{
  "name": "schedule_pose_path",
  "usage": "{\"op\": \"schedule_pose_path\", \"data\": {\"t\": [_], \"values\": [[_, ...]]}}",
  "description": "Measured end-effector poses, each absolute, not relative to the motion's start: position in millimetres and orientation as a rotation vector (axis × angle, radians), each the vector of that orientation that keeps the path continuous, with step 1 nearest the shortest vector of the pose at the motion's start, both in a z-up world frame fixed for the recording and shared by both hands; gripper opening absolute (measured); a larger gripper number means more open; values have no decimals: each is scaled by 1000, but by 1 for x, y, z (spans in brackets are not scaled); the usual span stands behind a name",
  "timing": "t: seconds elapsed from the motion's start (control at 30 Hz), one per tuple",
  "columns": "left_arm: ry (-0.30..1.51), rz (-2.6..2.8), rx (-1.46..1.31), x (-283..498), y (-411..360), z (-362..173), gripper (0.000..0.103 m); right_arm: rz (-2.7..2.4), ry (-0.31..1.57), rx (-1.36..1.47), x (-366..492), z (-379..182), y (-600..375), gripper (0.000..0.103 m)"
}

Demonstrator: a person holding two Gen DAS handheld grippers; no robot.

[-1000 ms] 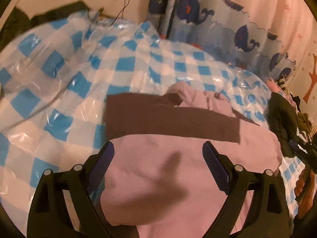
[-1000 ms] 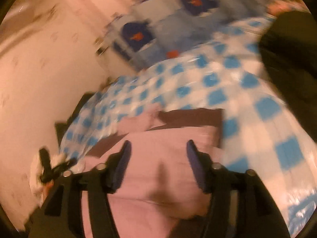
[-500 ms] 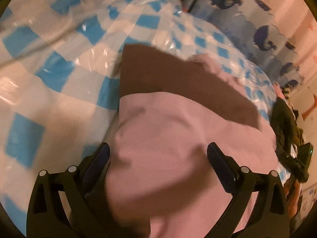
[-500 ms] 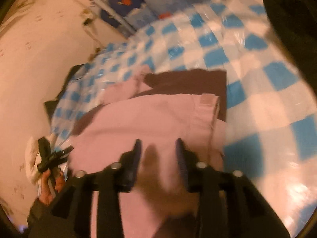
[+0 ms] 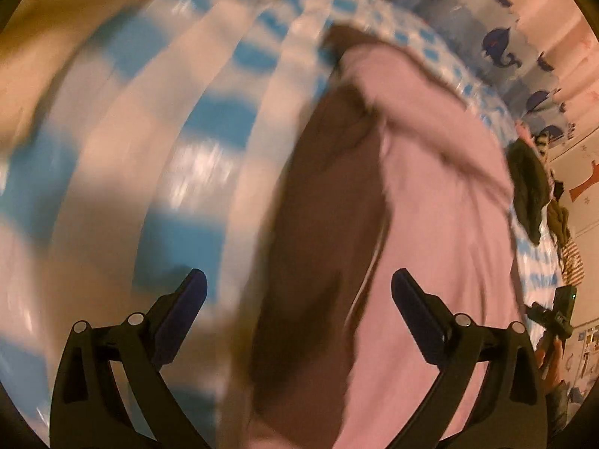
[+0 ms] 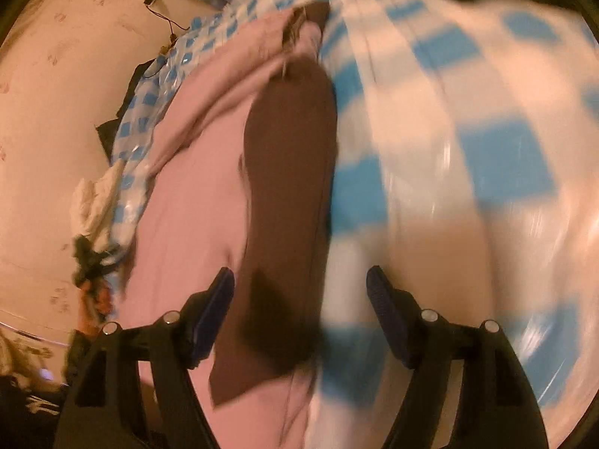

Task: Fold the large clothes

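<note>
Garment, left wrist view: pink-and-brown garment (image 5: 441,202) lay spread on the blue-and-white checked plastic sheet (image 5: 209,119), ahead of the left gripper (image 5: 299,299) and reaching down between and below its fingers.
Brown panel, left wrist view: the brown band (image 5: 322,224) ran lengthwise straight ahead of the jaws, with pink cloth to its right.
Left gripper, left wrist view: jaws stood wide apart, nothing pressed by either pad; the left finger hung over the checked sheet, the right finger over pink cloth.
Surroundings, left wrist view: a whale-print curtain (image 5: 501,45) hung far ahead and to the right; a dark clothes heap (image 5: 528,183) sat to the right beyond the garment; the picture was smeared.
Other gripper, left wrist view: a black hand-held device (image 5: 554,314) showed at the far right edge, too small to read.
Garment, right wrist view: the same garment (image 6: 194,202) lay ahead and to the left of the right gripper (image 6: 299,299), its brown band (image 6: 292,172) running up from between the fingers.
Right gripper, right wrist view: jaws were opening, moderately wide; the brown band's edge lay between them, with neither pad pressing on it.
Sheet, right wrist view: checked plastic (image 6: 486,149) filled the right side, blurred.
Edge items, right wrist view: white crumpled cloth (image 6: 97,202) lay far left against a pale wall (image 6: 48,75).
</note>
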State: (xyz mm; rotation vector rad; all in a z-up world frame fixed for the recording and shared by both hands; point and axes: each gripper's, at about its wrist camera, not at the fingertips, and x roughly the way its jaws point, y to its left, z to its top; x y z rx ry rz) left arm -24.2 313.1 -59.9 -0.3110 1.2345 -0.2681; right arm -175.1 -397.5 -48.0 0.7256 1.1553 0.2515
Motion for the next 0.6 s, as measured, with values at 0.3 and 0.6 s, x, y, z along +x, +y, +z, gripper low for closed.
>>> {"op": "schedule_pose_path", "data": {"t": [0.3, 0.6], "values": [[1389, -474, -527, -94, 328, -84, 95, 443, 1316, 804, -212, -60, -347, 72], [1431, -473, -423, -116, 300, -87, 95, 466, 1281, 871, -228, -59, -337, 65]]}}
